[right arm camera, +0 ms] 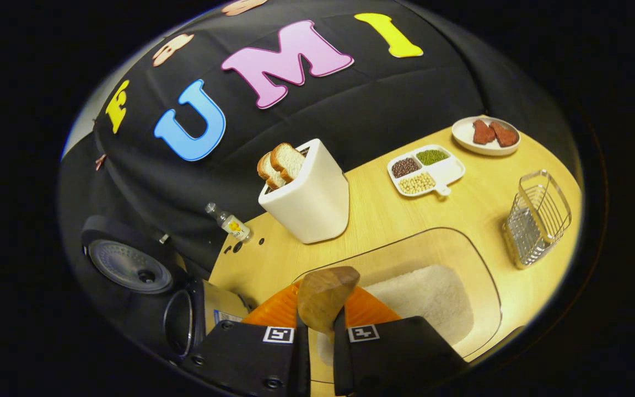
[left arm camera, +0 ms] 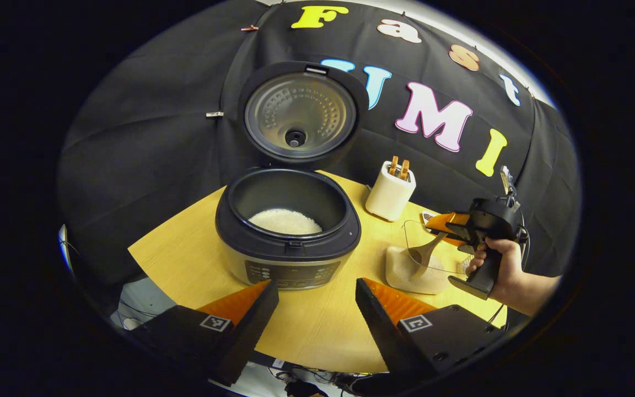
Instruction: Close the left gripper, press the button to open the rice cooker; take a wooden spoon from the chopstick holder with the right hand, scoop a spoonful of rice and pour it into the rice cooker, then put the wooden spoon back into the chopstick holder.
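Left gripper view, near to far. The left gripper [left arm camera: 317,300] hangs over the near edge of a round, light wooden table [left arm camera: 317,331], its fingers spread wide with nothing between them. Just beyond stands the rice cooker [left arm camera: 288,231], lid [left arm camera: 300,113] raised upright and a layer of white rice lying in its dark inner pot. To the right, a hand [left arm camera: 502,270] holds the right gripper [left arm camera: 450,226] above a clear container of rice [left arm camera: 416,264]; the wooden spoon [left arm camera: 425,253] slants down into it, bowl end at the rice. Behind sits a white toaster [left arm camera: 390,193] with bread slices, and black cloth forms the back wall.

Right gripper view, near to far. The right gripper [right arm camera: 322,325] is clamped on the wooden spoon [right arm camera: 326,298], whose end stands up between the two fingers, directly above the container of rice [right arm camera: 433,292]. The rice cooker [right arm camera: 185,320] lies at lower left. Farther off on the table [right arm camera: 372,220] stand the toaster [right arm camera: 309,193], a small bottle [right arm camera: 230,223], a wire basket [right arm camera: 538,218], a divided tray of beans [right arm camera: 426,168] and a plate [right arm camera: 485,135] with two reddish pieces.
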Motion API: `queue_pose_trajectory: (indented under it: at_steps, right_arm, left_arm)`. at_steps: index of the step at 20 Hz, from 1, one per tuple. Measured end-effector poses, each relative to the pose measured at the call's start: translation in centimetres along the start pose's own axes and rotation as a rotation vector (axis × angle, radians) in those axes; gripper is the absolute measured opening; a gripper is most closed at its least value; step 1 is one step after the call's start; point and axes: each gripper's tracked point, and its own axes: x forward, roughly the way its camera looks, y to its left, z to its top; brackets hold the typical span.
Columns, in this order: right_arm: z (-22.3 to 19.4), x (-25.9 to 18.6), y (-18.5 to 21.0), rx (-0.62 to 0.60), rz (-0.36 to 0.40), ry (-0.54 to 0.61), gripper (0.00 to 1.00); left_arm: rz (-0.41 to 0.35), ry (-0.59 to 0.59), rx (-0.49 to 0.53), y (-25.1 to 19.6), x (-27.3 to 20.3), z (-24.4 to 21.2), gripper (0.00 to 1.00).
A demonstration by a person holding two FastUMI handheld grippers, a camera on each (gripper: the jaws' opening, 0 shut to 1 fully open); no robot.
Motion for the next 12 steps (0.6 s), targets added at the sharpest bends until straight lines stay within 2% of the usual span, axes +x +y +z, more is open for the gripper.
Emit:
queue_pose_trajectory:
  at_steps: [1,4,6,7,8,12]
  right_arm:
    - [0.0,0.0,0.1,0.017,-0.008,0.009,0.21]
    - [0.2,-0.4,0.3,0.067,-0.011,0.026,0.21]
    - [0.7,-1.0,-0.6,0.090,-0.025,0.022,0.21]
    - [0.9,-1.4,-1.1,0.117,-0.033,0.013,0.16]
    - [1.1,-1.9,-2.1,0.156,-0.051,0.004,0.21]
    - [2.2,-4.0,-5.6,0.385,-0.125,-0.018,0.21]
  left_arm:
    - [-0.001,-0.002,-0.001,0.2,-0.1,0.2,0.95]
    - [-0.002,-0.014,0.005,1.0,-0.5,0.6,0.95]
    - [-0.005,-0.019,0.001,1.5,-0.6,1.2,0.95]
    - [-0.008,-0.028,-0.010,1.7,-0.8,1.8,0.95]
    - [-0.013,-0.043,-0.019,1.8,-1.1,2.4,0.96]
    - [-0.021,-0.087,-0.042,2.5,-1.8,4.2,0.95]
